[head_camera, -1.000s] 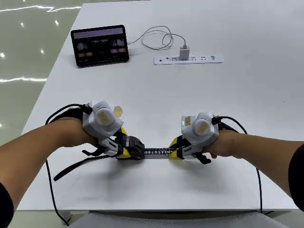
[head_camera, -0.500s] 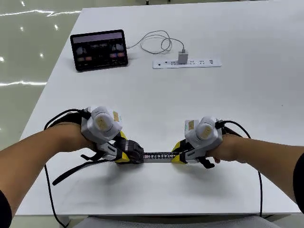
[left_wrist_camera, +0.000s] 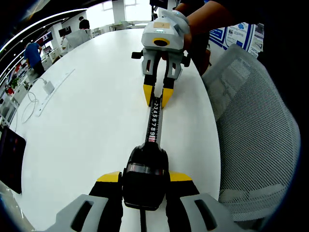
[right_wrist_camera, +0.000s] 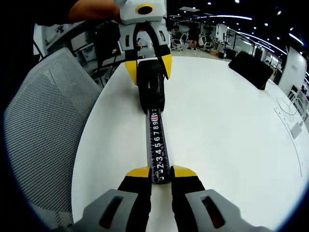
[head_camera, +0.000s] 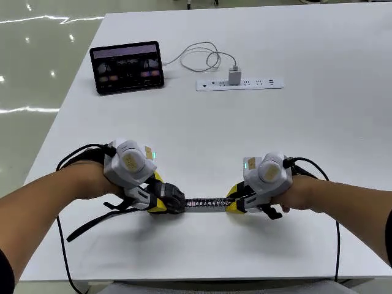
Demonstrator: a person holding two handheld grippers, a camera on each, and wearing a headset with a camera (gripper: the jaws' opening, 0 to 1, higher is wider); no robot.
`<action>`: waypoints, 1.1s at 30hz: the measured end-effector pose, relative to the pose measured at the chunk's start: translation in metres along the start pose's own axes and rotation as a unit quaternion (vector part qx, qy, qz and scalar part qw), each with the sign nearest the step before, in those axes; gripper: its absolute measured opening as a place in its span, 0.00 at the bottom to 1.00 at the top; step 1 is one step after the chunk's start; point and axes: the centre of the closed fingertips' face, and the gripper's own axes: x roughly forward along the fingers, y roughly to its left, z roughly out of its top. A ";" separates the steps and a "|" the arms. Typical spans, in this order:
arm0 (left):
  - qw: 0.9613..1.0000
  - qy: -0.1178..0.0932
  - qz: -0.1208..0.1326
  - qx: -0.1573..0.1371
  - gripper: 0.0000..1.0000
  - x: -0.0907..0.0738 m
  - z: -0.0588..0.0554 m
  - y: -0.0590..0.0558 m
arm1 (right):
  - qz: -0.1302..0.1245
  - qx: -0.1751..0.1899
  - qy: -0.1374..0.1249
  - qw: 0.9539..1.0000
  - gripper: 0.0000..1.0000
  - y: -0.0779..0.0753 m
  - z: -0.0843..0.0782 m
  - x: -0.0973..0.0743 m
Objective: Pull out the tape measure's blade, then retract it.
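A black tape measure case point(head_camera: 173, 199) lies on the white table point(head_camera: 202, 135) near its front edge. My left gripper point(head_camera: 163, 199) is shut on it, the yellow-tipped jaws pressing both sides of the case point(left_wrist_camera: 145, 169). A short length of numbered blade point(head_camera: 206, 201) runs from the case to my right gripper point(head_camera: 232, 206), which is shut on the blade's end point(right_wrist_camera: 159, 175). In the left gripper view the blade point(left_wrist_camera: 153, 121) leads to the right gripper point(left_wrist_camera: 157, 94). The right gripper view looks back along the blade point(right_wrist_camera: 157, 140) to the case point(right_wrist_camera: 150, 89).
A dark tablet point(head_camera: 127, 66) stands at the back left. Beside it lies a white power strip point(head_camera: 240, 83) with a charger and a looped cable point(head_camera: 199, 55). Black cables trail from both grippers. A grey mesh chair point(left_wrist_camera: 256, 125) sits just past the table's front edge.
The right gripper has slid a little to the right with the blade's end, so slightly more blade shows. The left gripper and case have stayed nearly still.
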 end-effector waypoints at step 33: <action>1.000 -0.001 0.006 0.000 0.30 -0.001 0.002 -0.003 | -0.005 -0.002 0.003 1.000 0.10 -0.003 -0.013 -0.012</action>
